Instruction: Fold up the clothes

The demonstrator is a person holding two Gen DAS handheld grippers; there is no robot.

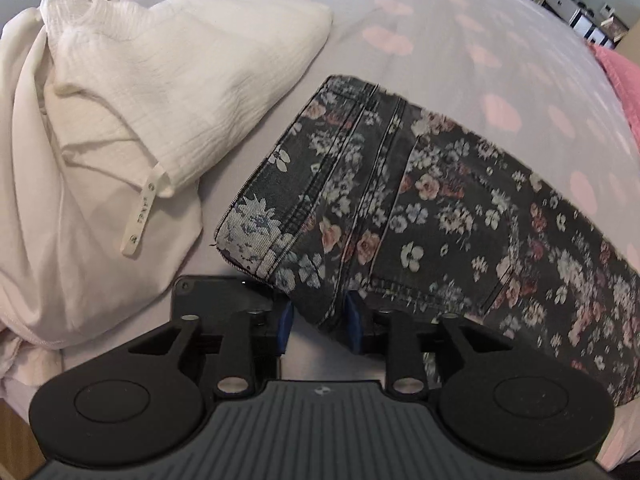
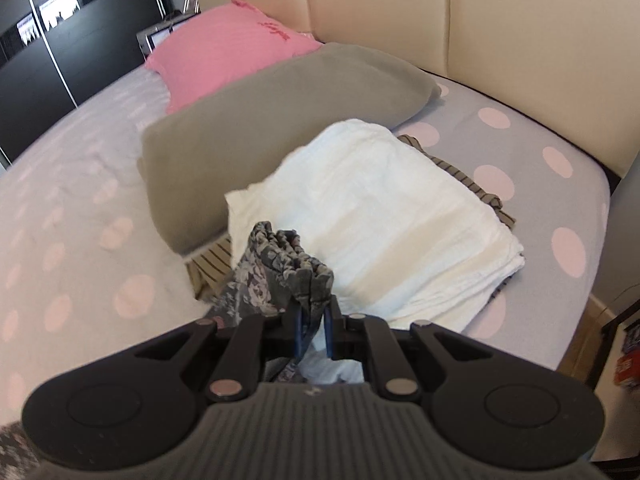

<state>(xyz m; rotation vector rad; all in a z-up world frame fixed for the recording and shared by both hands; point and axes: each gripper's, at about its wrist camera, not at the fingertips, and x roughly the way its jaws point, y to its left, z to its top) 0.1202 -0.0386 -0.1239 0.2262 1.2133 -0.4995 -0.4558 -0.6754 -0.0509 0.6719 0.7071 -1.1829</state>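
Observation:
Dark floral jeans (image 1: 420,200) lie folded on the bed, stretching to the right in the left wrist view. My left gripper (image 1: 318,320) is shut on the near fold of the jeans. My right gripper (image 2: 314,332) is shut on a bunched edge of the same floral jeans (image 2: 280,264), held up above the bed. Beyond it a folded white garment (image 2: 372,216) sits on top of a striped one (image 2: 472,180).
An unfolded cream top (image 1: 120,120) with a label strip lies to the left of the jeans. A grey pillow (image 2: 256,120) and a pink pillow (image 2: 224,44) lie by the beige headboard (image 2: 480,32). The lilac spotted sheet (image 1: 440,32) covers the bed.

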